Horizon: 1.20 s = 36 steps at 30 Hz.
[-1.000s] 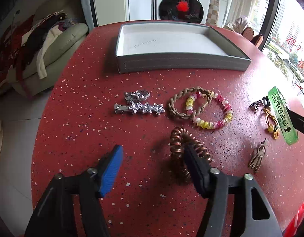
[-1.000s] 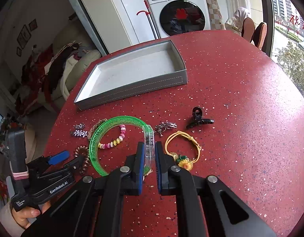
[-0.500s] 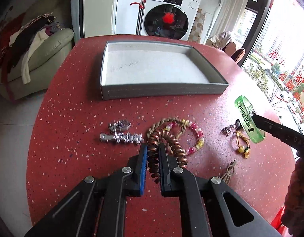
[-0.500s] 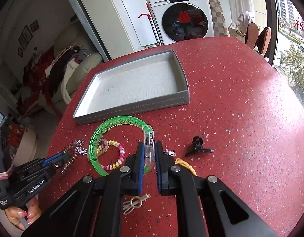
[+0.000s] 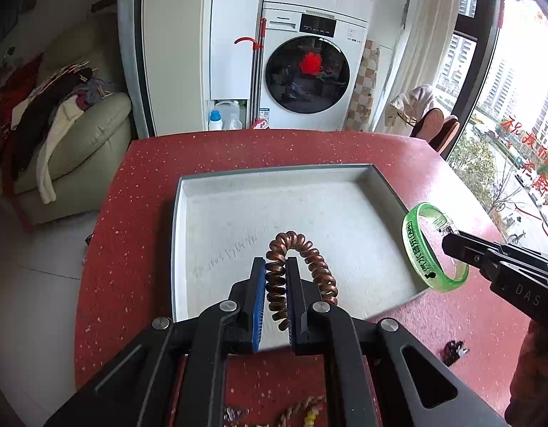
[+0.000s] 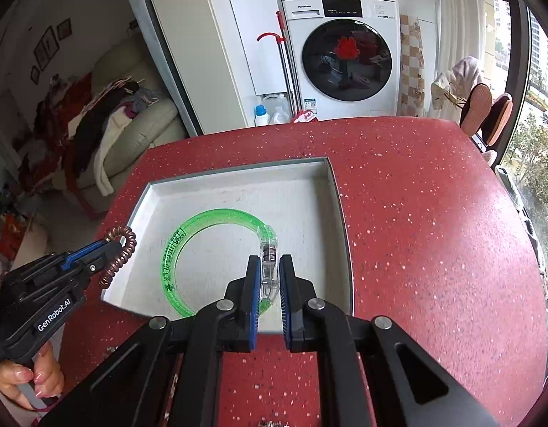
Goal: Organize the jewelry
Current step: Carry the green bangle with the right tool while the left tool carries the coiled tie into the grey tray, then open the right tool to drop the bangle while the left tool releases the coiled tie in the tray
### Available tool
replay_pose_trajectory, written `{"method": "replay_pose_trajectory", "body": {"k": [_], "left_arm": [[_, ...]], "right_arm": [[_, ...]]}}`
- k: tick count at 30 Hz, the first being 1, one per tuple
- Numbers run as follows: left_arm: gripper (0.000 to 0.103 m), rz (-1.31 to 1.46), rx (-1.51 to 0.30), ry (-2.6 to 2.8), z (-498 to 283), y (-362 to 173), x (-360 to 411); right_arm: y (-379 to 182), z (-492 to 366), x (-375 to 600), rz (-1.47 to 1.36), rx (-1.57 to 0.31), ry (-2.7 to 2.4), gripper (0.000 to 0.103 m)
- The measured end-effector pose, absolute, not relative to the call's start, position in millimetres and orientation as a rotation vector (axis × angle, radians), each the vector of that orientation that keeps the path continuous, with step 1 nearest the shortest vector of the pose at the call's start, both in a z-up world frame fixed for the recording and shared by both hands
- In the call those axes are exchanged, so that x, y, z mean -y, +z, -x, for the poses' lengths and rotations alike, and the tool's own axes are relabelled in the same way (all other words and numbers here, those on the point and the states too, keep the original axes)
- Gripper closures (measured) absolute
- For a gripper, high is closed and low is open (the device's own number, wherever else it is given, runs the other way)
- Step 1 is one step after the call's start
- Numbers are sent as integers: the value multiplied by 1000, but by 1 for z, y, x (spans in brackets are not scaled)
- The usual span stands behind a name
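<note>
My left gripper (image 5: 276,267) is shut on a copper spiral hair tie (image 5: 311,261) and holds it above the near part of the grey tray (image 5: 177,249). It also shows in the right wrist view (image 6: 108,245), with the hair tie (image 6: 122,249) over the tray's left rim. My right gripper (image 6: 270,267) is shut on the clear clasp of a green bangle (image 6: 188,235) and holds it over the tray (image 6: 339,220). In the left wrist view the bangle (image 5: 421,256) hangs over the tray's right rim, held by the right gripper (image 5: 446,238).
The tray sits on a red speckled table (image 6: 434,213). A black hair claw (image 5: 453,350) lies at the right, and a braided and beaded bracelet (image 5: 302,412) at the near edge of the left wrist view. A sofa with clothes (image 5: 60,135) and a washing machine (image 5: 309,71) stand beyond.
My left gripper shut on the copper hair tie, lifted it and carried it over the tray. My right gripper carried the green bangle forward over the tray.
</note>
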<state>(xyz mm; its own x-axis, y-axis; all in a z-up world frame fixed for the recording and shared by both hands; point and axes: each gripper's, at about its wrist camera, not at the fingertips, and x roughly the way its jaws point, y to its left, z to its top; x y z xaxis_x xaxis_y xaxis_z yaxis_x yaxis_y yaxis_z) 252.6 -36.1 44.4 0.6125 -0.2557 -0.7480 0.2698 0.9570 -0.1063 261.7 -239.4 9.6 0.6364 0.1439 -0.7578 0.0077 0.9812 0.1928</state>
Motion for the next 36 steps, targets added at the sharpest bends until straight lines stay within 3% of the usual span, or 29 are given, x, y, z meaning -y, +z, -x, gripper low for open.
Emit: {"method": "replay_pose_trajectory", "body": {"k": [9,20,22,24,26,36], "left_arm": [[74,-61,-909,-222,-314,-1,47],[74,-191,-931,-162,-318,-40,64],[74,-221,-922,-153,-316,-40,68],[73,-239,-920,-146,-315,-40,70],[73,-232,-925,-145,-315,-39,70],[73,-169,-915,-144,-311,-28,55]], "right_arm": [[-34,-315,227,-131,-953,44,92],[-67,-320,222,-84,-997,4,91],[-67,-320,221,-82,-995,10,87],[-64,-320,222,-95,-998,16,68],[-59,-317,224,-120,-981,26,61],[-31,-298,232,-201,-916,48,54]]}}
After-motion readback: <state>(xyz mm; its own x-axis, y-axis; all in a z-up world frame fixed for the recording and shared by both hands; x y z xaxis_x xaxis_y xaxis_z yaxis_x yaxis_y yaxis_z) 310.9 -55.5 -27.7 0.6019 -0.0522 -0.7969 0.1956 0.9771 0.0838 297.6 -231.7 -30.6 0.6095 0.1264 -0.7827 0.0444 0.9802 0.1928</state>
